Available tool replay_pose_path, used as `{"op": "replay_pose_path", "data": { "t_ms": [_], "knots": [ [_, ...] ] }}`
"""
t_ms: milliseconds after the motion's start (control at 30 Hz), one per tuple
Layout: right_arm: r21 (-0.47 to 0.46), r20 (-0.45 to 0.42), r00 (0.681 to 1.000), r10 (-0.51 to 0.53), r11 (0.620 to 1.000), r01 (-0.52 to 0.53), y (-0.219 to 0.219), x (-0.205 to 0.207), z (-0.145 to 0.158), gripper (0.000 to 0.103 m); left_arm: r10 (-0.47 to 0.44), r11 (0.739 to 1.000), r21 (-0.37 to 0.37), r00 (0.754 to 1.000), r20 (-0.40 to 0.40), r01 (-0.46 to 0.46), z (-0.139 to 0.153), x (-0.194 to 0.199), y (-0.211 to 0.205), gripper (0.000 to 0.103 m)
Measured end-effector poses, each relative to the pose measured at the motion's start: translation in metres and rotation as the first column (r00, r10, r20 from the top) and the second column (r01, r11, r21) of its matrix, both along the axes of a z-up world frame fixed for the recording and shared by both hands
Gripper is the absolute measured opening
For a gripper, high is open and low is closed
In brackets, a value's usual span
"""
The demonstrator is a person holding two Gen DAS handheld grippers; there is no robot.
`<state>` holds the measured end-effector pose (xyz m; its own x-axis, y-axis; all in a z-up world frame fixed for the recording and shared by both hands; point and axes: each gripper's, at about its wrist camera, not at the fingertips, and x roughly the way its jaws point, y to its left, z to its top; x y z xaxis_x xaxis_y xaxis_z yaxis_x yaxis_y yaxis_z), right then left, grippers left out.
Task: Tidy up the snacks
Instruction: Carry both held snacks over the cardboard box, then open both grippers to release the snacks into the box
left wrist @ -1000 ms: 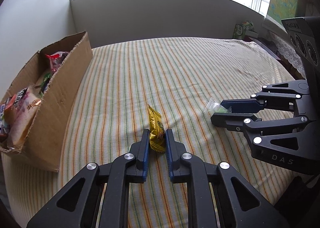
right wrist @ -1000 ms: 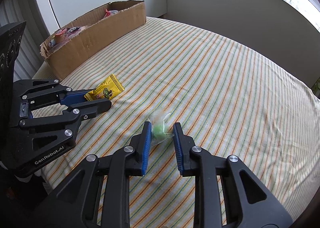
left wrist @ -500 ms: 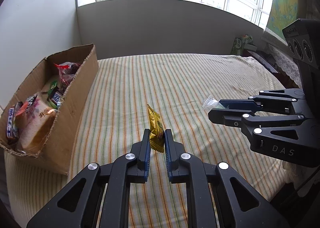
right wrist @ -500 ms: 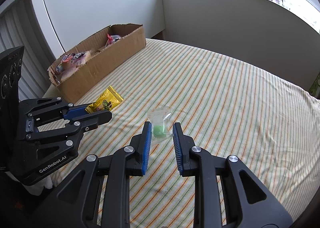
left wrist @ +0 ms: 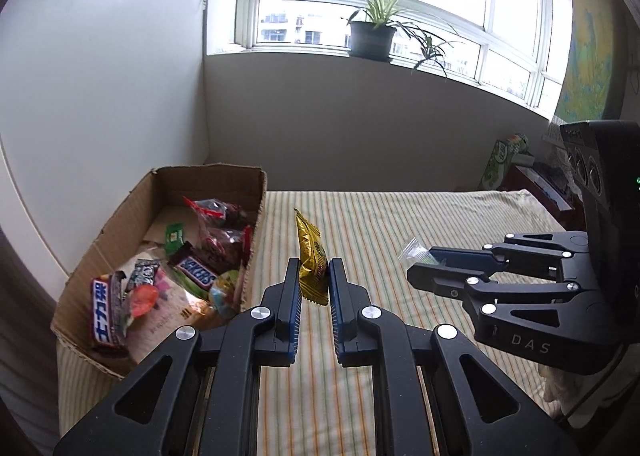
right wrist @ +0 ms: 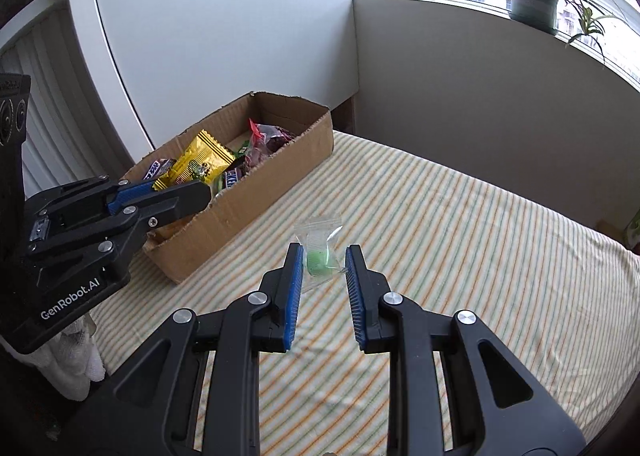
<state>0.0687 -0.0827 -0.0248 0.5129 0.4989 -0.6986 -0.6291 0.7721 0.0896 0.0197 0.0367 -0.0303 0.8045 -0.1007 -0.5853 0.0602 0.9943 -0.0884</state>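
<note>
The left gripper (left wrist: 314, 284) pinches a yellow snack packet (left wrist: 310, 260) by its bottom edge, so the packet stands straight up between the blue pads. In the right wrist view that packet (right wrist: 196, 164) hangs in the air just by the near rim of the cardboard box (right wrist: 280, 184), at about ten o'clock. I think it is held high like this so it can be dropped in over the wall.

The right gripper (right wrist: 322, 268) has a small clear bag with a green candy (right wrist: 318, 256) inside. The bag sits between the blue pads and is off the bed. There is a gap beside the candy, so I think only the thin plastic is being squeezed.

The striped bed cover (right wrist: 460, 248) has no snacks left on it. The box sits at the left edge of the bed, at nine o'clock in the left wrist view. It is already quite full of bright wrappers, red bags and a Snickers bar (left wrist: 196, 276). The yellow packet is shiny and crinkly, with a little green picture on it.
</note>
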Motion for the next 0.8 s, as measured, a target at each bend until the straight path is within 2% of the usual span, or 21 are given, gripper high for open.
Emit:
{"op": "replay_pose_path", "data": {
  "t_ms": [433,800],
  "knots": [
    [0.01,0.018,0.997,0.076,0.997,-0.077,0.075,0.038,0.012,0.022,0.122,0.992,-0.023,0.992,0.029,-0.121,0.012,0.011,0.071,0.012],
    [0.041,-0.004,0.993,0.121,0.992,-0.121,0.121,0.059,0.009,0.022,0.186,0.982,-0.026,0.982,-0.004,-0.187,0.001,0.026,0.103,0.011]
  ]
}}
